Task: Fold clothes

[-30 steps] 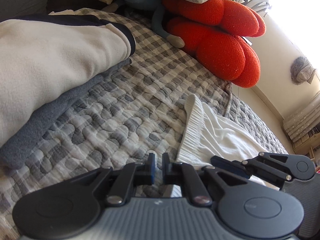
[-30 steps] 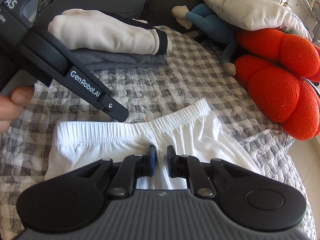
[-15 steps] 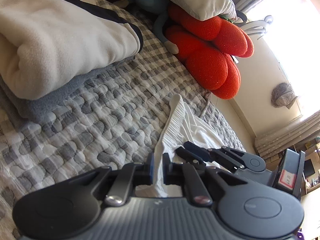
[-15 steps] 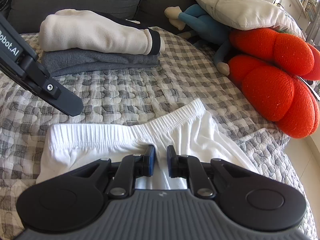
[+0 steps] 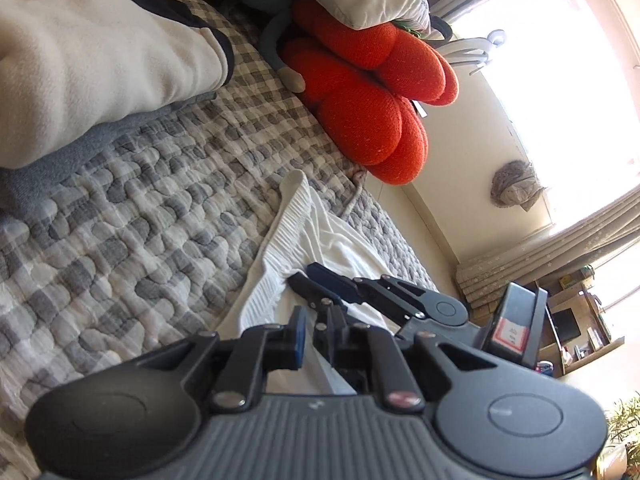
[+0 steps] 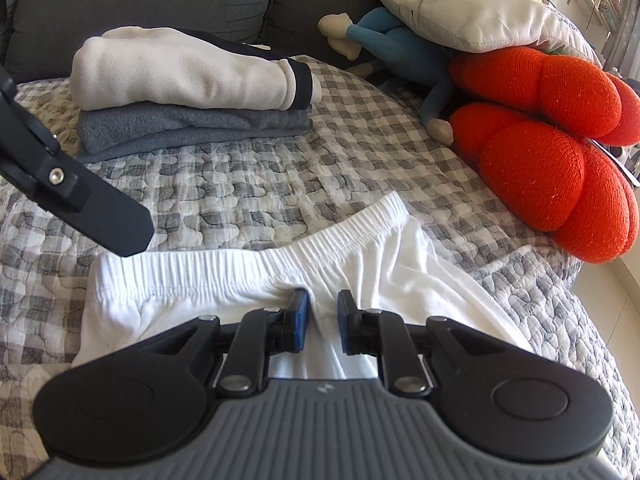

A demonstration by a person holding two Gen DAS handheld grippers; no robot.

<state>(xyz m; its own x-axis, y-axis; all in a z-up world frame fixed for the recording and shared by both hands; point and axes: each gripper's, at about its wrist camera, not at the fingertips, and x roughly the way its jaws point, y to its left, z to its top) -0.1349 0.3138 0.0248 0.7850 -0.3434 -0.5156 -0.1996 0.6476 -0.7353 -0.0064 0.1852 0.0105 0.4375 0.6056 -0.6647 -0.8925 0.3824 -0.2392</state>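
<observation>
White shorts (image 6: 240, 276) with a ribbed elastic waistband lie flat on the grey checked quilt (image 6: 248, 184); they also show in the left wrist view (image 5: 296, 236). My right gripper (image 6: 322, 320) is just below the middle of the waistband, jaws slightly apart with a fold of white cloth between them. My left gripper (image 5: 314, 334) hovers over the left end of the waistband, jaws nearly together, nothing clearly held. One of the left gripper's fingers (image 6: 112, 224) reaches in at the left of the right wrist view.
A folded stack, a cream fleece (image 6: 188, 68) on a grey garment (image 6: 192, 128), sits at the back left. An orange plush cushion (image 6: 552, 160), a blue doll (image 6: 392, 44) and a white pillow (image 6: 460, 8) crowd the right. The bed edge drops at right.
My right gripper's jaws have opened a little on the cloth. My left gripper has swung right and lower toward the waistband, closer to the right gripper.
</observation>
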